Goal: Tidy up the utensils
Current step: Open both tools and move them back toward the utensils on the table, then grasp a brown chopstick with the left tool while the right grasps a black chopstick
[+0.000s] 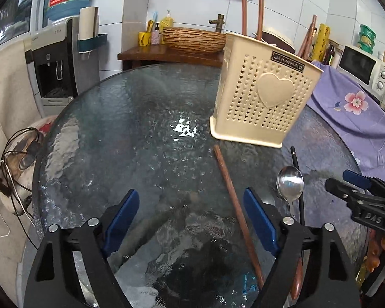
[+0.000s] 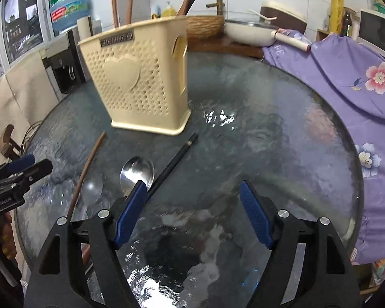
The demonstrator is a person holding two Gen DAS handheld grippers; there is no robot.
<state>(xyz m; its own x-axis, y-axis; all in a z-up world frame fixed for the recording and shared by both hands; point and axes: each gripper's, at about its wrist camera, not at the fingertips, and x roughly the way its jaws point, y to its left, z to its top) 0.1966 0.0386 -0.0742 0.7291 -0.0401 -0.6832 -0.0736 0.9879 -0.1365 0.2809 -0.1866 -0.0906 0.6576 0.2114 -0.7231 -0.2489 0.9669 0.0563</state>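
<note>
A cream perforated utensil holder (image 1: 267, 95) (image 2: 138, 82) with a heart on its side stands on the round glass table (image 1: 141, 128) and holds several upright chopsticks. In front of it lie a brown chopstick (image 1: 233, 200) (image 2: 87, 169), a metal spoon (image 1: 290, 182) (image 2: 137, 172) and a black chopstick (image 1: 296, 164) (image 2: 174, 159). My left gripper (image 1: 191, 218) is open above the table, and the brown chopstick lies just inside its right finger. My right gripper (image 2: 192, 210) is open, its left finger over the spoon's neck, nothing held. Each gripper shows at the edge of the other's view (image 1: 341, 179) (image 2: 36, 164).
A purple floral cloth (image 1: 359, 118) (image 2: 346, 82) drapes the table's right side. Behind stand a water dispenser (image 1: 56, 71), a wooden basin (image 1: 192, 38), a white pot (image 2: 249, 32) and a microwave (image 1: 364, 69). Cables (image 1: 10, 169) hang at the left edge.
</note>
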